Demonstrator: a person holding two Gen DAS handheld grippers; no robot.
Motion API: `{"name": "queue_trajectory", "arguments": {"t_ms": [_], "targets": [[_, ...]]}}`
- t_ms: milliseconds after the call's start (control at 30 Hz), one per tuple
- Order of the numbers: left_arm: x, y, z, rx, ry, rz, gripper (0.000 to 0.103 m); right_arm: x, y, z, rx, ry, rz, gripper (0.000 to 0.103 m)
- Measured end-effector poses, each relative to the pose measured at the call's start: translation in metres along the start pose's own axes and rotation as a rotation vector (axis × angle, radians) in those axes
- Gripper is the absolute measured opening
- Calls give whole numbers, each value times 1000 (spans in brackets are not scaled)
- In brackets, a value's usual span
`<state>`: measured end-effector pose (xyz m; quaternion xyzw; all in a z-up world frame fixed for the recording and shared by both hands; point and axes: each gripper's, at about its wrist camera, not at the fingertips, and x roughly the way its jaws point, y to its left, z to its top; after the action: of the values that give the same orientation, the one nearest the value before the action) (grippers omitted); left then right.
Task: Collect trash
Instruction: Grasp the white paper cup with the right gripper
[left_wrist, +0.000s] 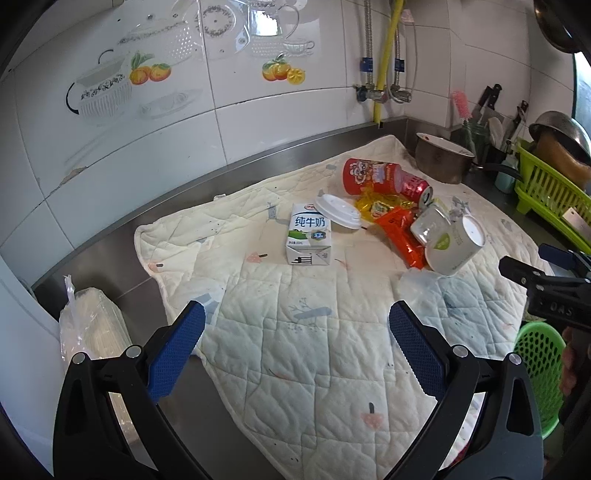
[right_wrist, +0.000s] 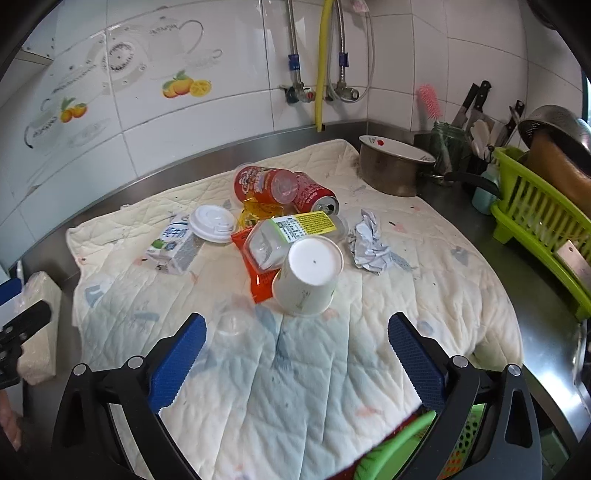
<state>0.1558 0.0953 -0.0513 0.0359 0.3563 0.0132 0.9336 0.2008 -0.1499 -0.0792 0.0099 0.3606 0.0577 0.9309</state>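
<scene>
I see a green perforated basket (left_wrist: 539, 363) at the near right edge of the surface (left_wrist: 147, 314), just below my right hand-held gripper (right_wrist: 297, 345); what it holds I cannot tell. The trash sits in a heap toward the far middle of the quilted cloth (left_wrist: 314, 350) covering the steel surface: a white paper cup (right_wrist: 308, 275) on its side, touching an orange snack wrapper (right_wrist: 258, 273) and a clear plastic tub (right_wrist: 269, 243) with a yellow label. Behind them lie a red drink can (right_wrist: 314, 194) and a red snack cup (right_wrist: 264, 184), tipped over. A milk carton (left_wrist: 308, 236) stands left of the heap with a white cup lid (left_wrist: 338, 212) leaning on it. Crumpled paper (right_wrist: 369, 240) lies to the right. A metal pot (right_wrist: 391, 170) sits at the far right corner, beside a green dish rack (right_wrist: 543, 218). White tiled walls stand behind. Both grippers hover over the near edge; my left hand-held gripper (left_wrist: 297, 343) has its fingers spread wide with nothing between, and so does the right.
</scene>
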Motion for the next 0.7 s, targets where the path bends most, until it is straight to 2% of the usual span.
{"name": "queue_trajectory", "arguments": {"t_ms": [167,333,467,600,700], "targets": [[12,6,5,-2,12,3,98,30,-2,11,-5,17,-1,95],[22,9,9,3,22,2,98,56,-7,22,6,33,7,83],[28,7,11,12,24,0,98,76,-14,27,28,59,26,79],[33,3,17,30,20,-12,98,91,-20,28,61,81,43,69],[38,-1,23,37,23,-37,98,99,-22,28,64,97,36,55]]}}
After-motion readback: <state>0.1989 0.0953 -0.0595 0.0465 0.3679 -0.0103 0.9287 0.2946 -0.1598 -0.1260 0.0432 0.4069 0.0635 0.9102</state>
